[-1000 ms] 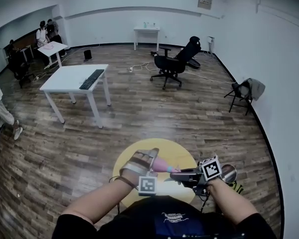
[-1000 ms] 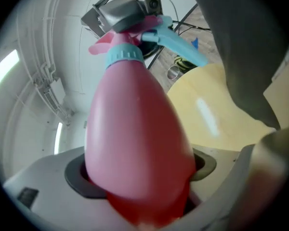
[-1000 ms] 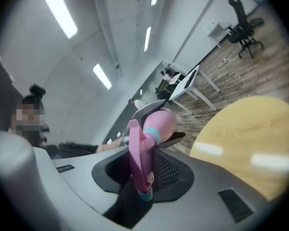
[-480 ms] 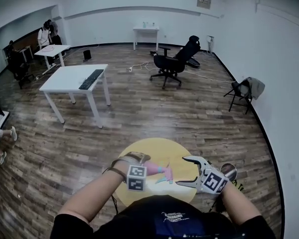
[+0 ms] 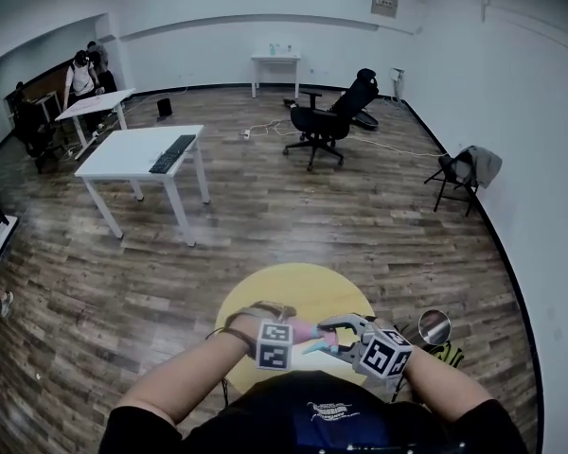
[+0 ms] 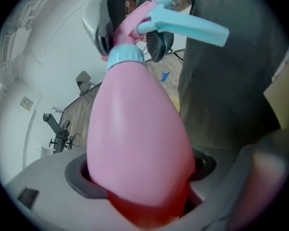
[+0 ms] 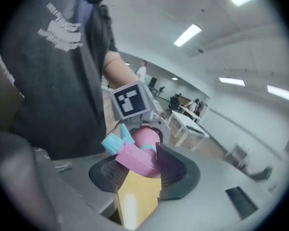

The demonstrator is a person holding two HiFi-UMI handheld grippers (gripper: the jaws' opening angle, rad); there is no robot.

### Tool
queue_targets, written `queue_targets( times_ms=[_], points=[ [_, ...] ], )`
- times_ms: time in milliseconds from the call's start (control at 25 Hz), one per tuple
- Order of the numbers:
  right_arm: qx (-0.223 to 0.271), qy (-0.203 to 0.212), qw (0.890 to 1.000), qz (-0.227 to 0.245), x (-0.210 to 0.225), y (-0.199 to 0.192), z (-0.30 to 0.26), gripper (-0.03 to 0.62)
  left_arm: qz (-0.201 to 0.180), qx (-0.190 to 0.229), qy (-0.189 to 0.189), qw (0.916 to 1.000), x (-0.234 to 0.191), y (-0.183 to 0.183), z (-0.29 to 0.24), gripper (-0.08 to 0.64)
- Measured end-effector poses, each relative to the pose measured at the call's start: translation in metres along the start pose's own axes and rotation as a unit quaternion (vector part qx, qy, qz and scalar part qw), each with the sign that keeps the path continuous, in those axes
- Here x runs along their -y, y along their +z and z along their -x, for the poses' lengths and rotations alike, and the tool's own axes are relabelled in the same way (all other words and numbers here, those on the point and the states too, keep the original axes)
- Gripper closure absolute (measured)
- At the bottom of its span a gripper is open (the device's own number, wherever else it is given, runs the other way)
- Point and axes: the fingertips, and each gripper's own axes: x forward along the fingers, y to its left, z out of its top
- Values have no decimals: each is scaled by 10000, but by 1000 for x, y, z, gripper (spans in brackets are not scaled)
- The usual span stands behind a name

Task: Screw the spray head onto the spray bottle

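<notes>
Two grippers meet on one pink spray bottle (image 6: 139, 129), and I hold both of them. My left gripper (image 6: 142, 174) has its jaws closed on the wide bottom part of the bottle, and the pink body fills the space between them. From there the bottle reaches away to its light blue collar (image 6: 126, 57). Above the collar is the spray head (image 7: 135, 158), pink with a light blue trigger (image 6: 188, 27).

My right gripper (image 7: 144, 170) takes the spray head from the other side. Its jaws have just been closing. The head lies between the two dark pads, and as far as I can see the pads rest against its sides. The trigger sticks out past the pads. Behind the head, the right gripper view shows the marker cube (image 7: 131, 100) of my left gripper.

In the head view the bottle is in the air above the near edge of the round yellow desk (image 5: 293, 287). Its bottom is toward my left hand and its head toward my right. A small round shiny thing (image 5: 434, 327) is just beside the right edge of this desk.

Farther away on the wooden floor (image 5: 360, 225) stand a white desk (image 5: 123, 154) with a keyboard (image 5: 173, 149) on it and a black office chair (image 5: 327, 121).
</notes>
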Motion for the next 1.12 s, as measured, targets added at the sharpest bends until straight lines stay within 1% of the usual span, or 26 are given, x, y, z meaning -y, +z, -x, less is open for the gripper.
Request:
queue_targets(
  times_ms=[40,80,120,160,200,240,280,320,360,440,480,520,560,600,640,680,720,760,800,880,920,960,1000,1040,1080,1120],
  points=[
    [92,107,9952,-970,6,-6,-1,413,136,-61,55,9999,1,-1,-5,78],
    [220,201,9769,-2116,14,-13,-2,413,238,-189,186,9994,0,-3,-11,80],
    [381,267,9418,-3330,24,-21,-3,413,261,-425,432,9978,-6,-7,-15,80],
    [581,293,8923,-4468,33,-29,-5,413,180,-783,806,9935,-15,-14,-16,80],
    [830,277,8380,-5387,41,-37,-6,413,16,-1228,1275,9842,-26,-21,-11,80],
    [1104,220,7921,-5999,48,-42,-6,411,-163,-1647,1745,9706,-37,-27,-2,80],
    [1348,129,7642,-6306,52,-46,-7,408,-285,-1919,2095,9584,-45,-30,6,80],
    [1513,37,7550,-6380,53,-47,-7,408,-322,-2000,2250,9531,-48,-31,10,80],
    [1585,-25,7591,-6314,54,-47,-9,407,-281,-1924,2226,9553,-48,-32,8,78],
    [1579,-66,7822,-6027,57,-44,-11,403,-36,-1516,1970,9686,-45,-33,-7,78],
    [1616,-111,7903,-5909,61,-42,-8,376,155,-1268,1849,9744,-44,-35,-14,75],
    [1733,-184,7899,-5879,66,-42,-2,330,380,-1036,1756,9783,-43,-36,-15,75],
    [1938,-246,7787,-5962,72,-43,8,312,623,-828,1696,9800,-43,-38,-12,74],
    [2248,-260,7578,-6120,79,-44,22,296,892,-627,1655,9802,-42,-40,-7,74],
    [2633,-230,7339,-6257,86,-43,37,296,1202,-412,1618,9786,-42,-43,1,74],
    [3000,-206,7164,-6295,93,-42,52,296,1554,-177,1588,9748,-41,-46,9,74],
    [3263,-231,7105,-6230,98,-41,67,298,1937,77,1573,9684,-42,-50,19,74],
    [3390,-326,7167,-6085,100,-43,78,329,2332,366,1568,9590,-42,-54,31,74],
    [3393,-482,7334,-5871,100,-45,87,378,2722,696,1563,9469,-43,-55,43,74],
    [3202,-873,7809,-5292,95,-47,99,483,3411,1412,1559,9162,-46,-55,67,72],
    [3117,-1030,7996,-5029,90,-47,101,546,3671,1755,1584,8996,-47,-53,78,72],
    [3076,-1120,8110,-4849,85,-47,102,566,3865,2083,1636,8835,-50,-52,87,71],
    [3084,-1141,8160,-4754,80,-48,99,566,3994,2391,1714,8683,-52,-51,95,71],
    [3146,-1109,8146,-4744,77,-48,96,568,4067,2663,1814,8548,-55,-51,102,71],
    [3271,-1048,8057,-4826,76,-49,93,568,4105,2895,1919,8431,-58,-52,109,71],
    [3467,-974,7883,-4989,78,-50,91,568,4142,3092,1998,8324,-60,-54,114,71]
  ],
)
